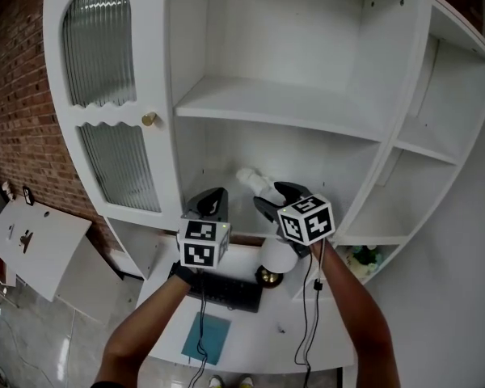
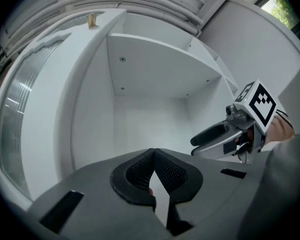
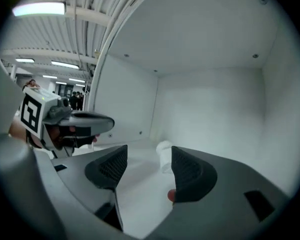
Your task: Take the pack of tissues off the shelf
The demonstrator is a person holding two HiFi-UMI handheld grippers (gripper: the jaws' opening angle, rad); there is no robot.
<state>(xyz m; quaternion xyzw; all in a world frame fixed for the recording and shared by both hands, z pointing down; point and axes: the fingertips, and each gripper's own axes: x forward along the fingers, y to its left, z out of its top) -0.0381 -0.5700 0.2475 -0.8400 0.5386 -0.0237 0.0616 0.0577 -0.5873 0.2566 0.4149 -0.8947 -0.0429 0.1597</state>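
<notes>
The pack of tissues is a small white bundle lying on the lower shelf of a white cabinet. In the right gripper view the pack lies just ahead of the jaws, nearer the right-hand one and not touching either. My right gripper is open and reaches into that shelf bay. My left gripper hangs shut at the bay's front left with nothing in it. Each gripper shows in the other's view: the right one and the left one.
A ribbed glass door with a brass knob stands left of the bay. The upper shelf is bare. Below are a desk with a black keyboard, a teal pad and a white globe lamp. Curved side shelves are at the right.
</notes>
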